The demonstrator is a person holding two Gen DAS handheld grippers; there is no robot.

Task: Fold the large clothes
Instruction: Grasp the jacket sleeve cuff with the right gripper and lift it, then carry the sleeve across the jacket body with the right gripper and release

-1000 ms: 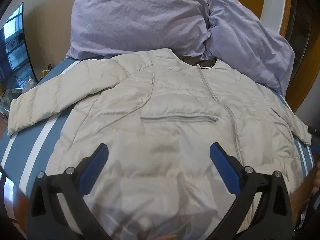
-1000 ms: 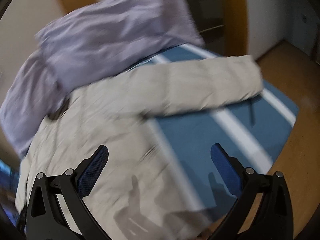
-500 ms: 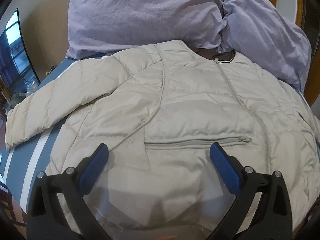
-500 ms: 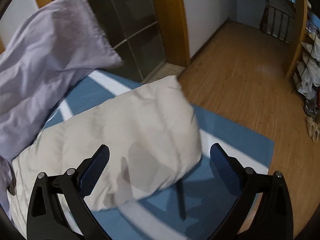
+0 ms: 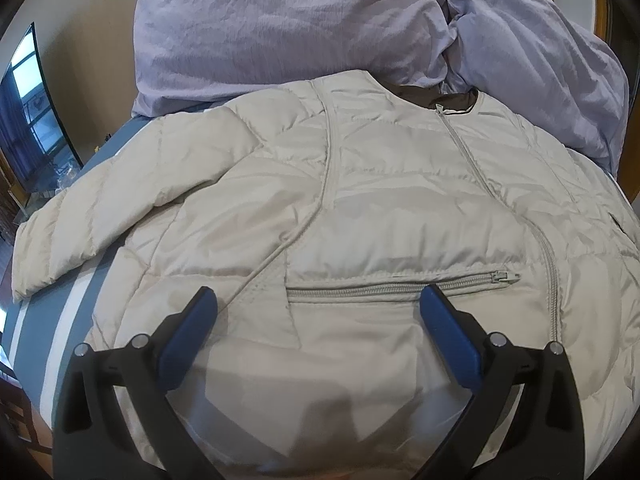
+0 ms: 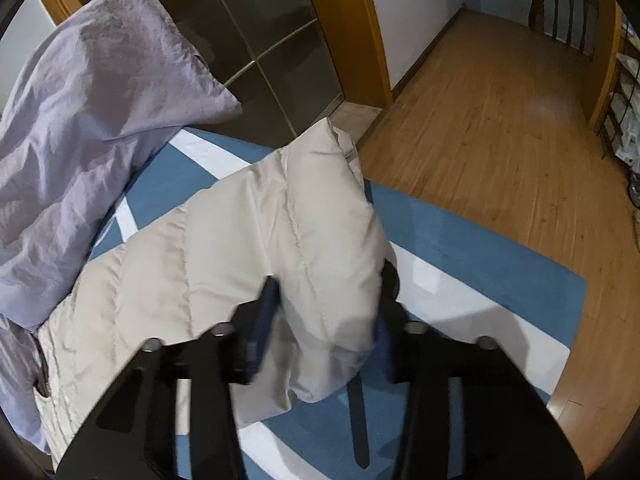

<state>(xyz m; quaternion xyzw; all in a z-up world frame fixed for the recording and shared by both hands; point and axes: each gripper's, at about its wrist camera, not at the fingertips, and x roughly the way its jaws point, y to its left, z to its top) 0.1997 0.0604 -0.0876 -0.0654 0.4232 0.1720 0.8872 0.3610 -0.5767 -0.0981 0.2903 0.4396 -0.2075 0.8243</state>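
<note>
Left wrist view, left to right. Dark screen [image 5: 28, 108] at the far left edge, against a beige wall. Bed [image 5: 40, 320]: blue cover with white stripes, flat weave. Jacket [image 5: 360, 208]: pale beige quilted down shell, smooth and slightly glossy, puffed in horizontal channels, laid face up across the bed with collar toward the pillows. Its left-hand sleeve [image 5: 80, 220] lay spread outward over the striped cover. A horizontal pocket zipper [image 5: 400, 286] and a long front zipper [image 5: 552, 276] were visible; dark lining showed at the neck. Two pillows [image 5: 280, 24], lilac, crinkled fabric, stood at the head of the bed, touching the collar.

Left hand-held gripper [image 5: 318, 308]: black frame, blue pads, jaws spread wide, holding nothing, hovering over the jacket's lower front with the pocket zipper between the fingertips.

Right wrist view, left to right. One pillow [image 6: 92, 128], then the jacket's other sleeve [image 6: 240, 248], seen only here. Right hand-held gripper [image 6: 324, 308]: jaws narrowed and clamped across the sleeve near its cuff end, fabric bulging between the pads. Also only in this view: a dark gridded panel [image 6: 256, 40], wooden door frame [image 6: 348, 20], and plank floor [image 6: 500, 120] at right.
</note>
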